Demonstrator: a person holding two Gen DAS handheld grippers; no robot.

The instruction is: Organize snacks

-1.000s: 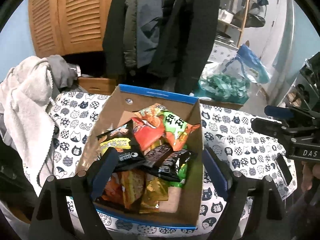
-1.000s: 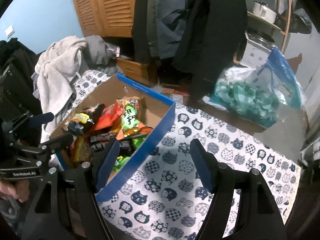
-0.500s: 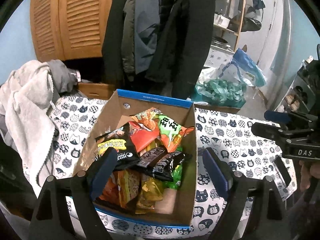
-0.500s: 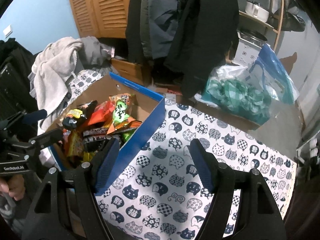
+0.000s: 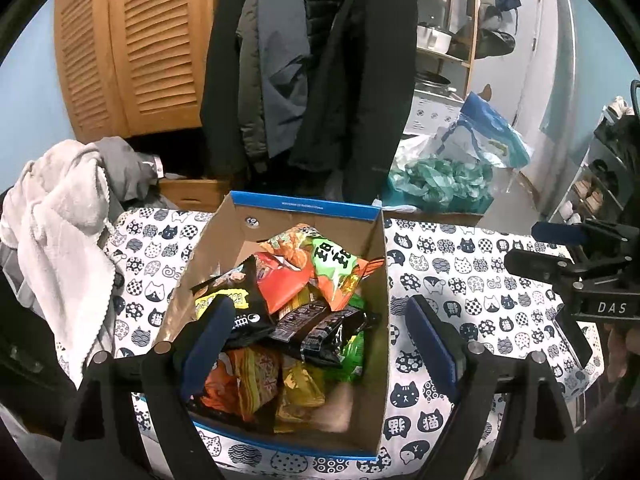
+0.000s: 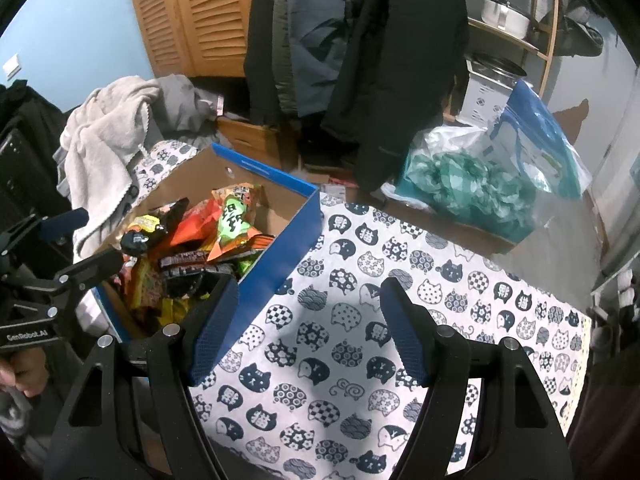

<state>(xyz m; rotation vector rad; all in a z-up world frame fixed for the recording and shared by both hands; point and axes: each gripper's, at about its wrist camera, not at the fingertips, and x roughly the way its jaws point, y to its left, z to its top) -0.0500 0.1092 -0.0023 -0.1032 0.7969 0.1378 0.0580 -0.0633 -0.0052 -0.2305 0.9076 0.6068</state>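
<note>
A cardboard box [image 5: 372, 380] with a blue outside [image 6: 280, 256] stands on a cat-print tablecloth [image 6: 360, 340], filled with several snack packets: a green and orange one [image 5: 332, 268], a red one [image 5: 284, 280], black ones [image 5: 320, 328]. My left gripper [image 5: 320, 344] hovers open above the box, with nothing between its fingers. To the right of the box my right gripper [image 6: 308, 320] is open over the bare cloth, holding nothing. Its side shows at the right edge of the left wrist view [image 5: 560, 268]. The left gripper appears at the left of the right wrist view [image 6: 80, 256].
A pale towel [image 5: 60, 232] and grey clothes lie heaped left of the box. Dark coats [image 5: 320, 80] hang behind the table before a slatted wooden cabinet [image 5: 132, 48]. A teal bundle in plastic bags [image 6: 472, 188] sits beyond the table's far right.
Both views have tilted slightly, so the box sits a little lower and further from the fingers. Both grippers stay open and nothing in the box has moved.
</note>
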